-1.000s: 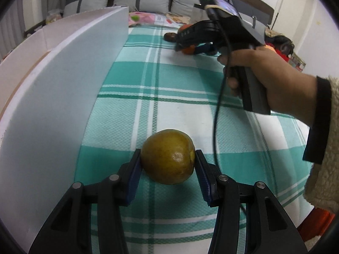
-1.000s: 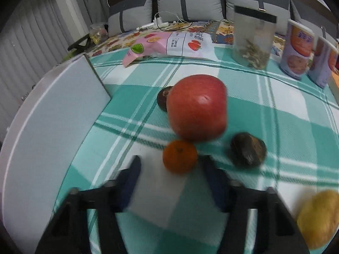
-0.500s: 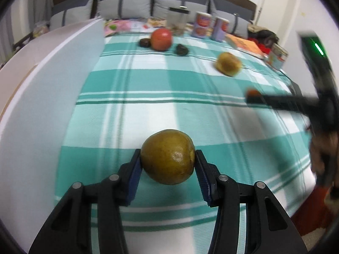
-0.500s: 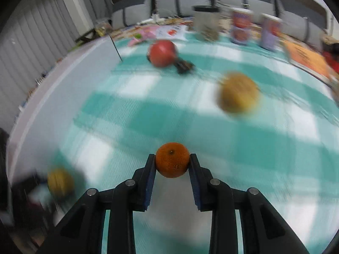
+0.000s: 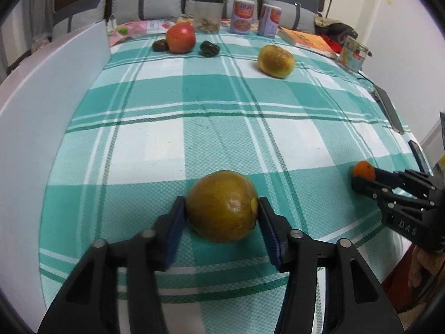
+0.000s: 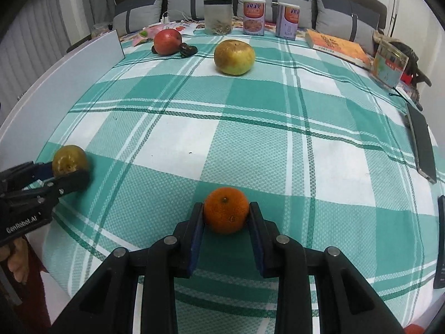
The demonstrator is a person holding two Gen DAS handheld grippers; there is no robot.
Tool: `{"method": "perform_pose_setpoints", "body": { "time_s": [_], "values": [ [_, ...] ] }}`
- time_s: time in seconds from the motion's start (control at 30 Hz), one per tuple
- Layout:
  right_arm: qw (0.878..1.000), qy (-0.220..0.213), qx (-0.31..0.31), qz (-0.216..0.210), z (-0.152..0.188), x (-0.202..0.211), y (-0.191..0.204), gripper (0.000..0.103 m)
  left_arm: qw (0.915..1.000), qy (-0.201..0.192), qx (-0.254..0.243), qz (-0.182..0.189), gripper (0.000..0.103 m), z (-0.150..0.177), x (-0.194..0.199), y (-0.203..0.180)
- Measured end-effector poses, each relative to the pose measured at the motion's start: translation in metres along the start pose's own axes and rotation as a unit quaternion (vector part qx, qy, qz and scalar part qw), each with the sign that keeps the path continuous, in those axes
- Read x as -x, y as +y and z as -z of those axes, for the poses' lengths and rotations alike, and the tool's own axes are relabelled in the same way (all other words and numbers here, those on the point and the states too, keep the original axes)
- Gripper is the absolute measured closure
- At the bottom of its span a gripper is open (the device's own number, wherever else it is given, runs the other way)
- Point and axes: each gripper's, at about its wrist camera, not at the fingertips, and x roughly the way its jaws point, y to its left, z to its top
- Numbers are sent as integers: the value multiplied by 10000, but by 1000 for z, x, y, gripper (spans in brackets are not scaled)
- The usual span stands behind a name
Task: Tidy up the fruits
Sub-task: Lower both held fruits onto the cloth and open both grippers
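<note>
A yellow-green round fruit (image 5: 221, 206) rests on the checked cloth between the pads of my left gripper (image 5: 221, 201). The jaws are opening, with a thin gap on each side of the fruit. My right gripper (image 6: 225, 208) is shut on a small orange mandarin (image 6: 225, 213), low over the cloth near the front edge. The right wrist view also shows the left gripper (image 6: 69, 172) and its fruit (image 6: 69, 160) at the left. Farther back lie a second yellow fruit (image 6: 234, 57), a red apple (image 6: 167, 41) and two dark small fruits (image 5: 210, 48).
A white board (image 5: 41, 111) stands along the left side of the table. A clear jar (image 5: 207, 14), two cans (image 5: 242, 16), an orange book (image 5: 308, 40) and a small box (image 5: 353, 57) line the back. A dark flat device (image 6: 421, 142) lies at the right edge.
My right gripper closed on the mandarin among the far fruits and carried it back to the near edge. My left jaws have spread slightly away from the yellow-green fruit.
</note>
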Motion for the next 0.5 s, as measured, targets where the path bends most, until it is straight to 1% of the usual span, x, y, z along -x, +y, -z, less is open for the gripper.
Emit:
{"method": "perform_pose_setpoints", "body": {
  "time_s": [0.03, 0.07, 0.13, 0.27, 0.3, 0.33, 0.37, 0.4, 0.43, 0.5],
  "values": [
    [10000, -15, 7, 19, 2, 1, 1, 71, 9999, -41, 43, -81, 33, 0, 3, 2],
    [10000, -20, 11, 54, 5, 3, 2, 71, 9999, -74, 70, -86, 26, 0, 4, 4],
    [9999, -17, 10, 121, 8, 5, 3, 70, 9998, -126, 142, -74, 21, 2, 9, 10],
    [9997, -62, 99, 211, 13, 7, 8, 67, 9998, 11, 207, -15, 20, 8, 6, 16],
    [9997, -70, 90, 203, 13, 8, 8, 64, 9997, 48, 219, -11, 20, 9, 5, 16],
    [9998, -80, 55, 157, 14, 8, 8, 54, 9997, 84, 225, -17, 20, 10, 4, 17],
    [9999, -116, -42, -5, 15, 9, 6, 44, 9997, 112, 207, -21, 20, 12, 4, 17],
    [9998, -161, -120, -88, 16, 10, 5, 15, 9998, 123, 180, -18, 20, 13, 4, 16],
    [9996, -208, -158, -81, 17, 11, 4, 2, 9998, 131, 144, -16, 19, 14, 4, 16],
    [9993, -313, -187, -116, 19, 16, 3, 0, 9999, 144, 68, -40, 19, 16, 5, 14]
  ]
}}
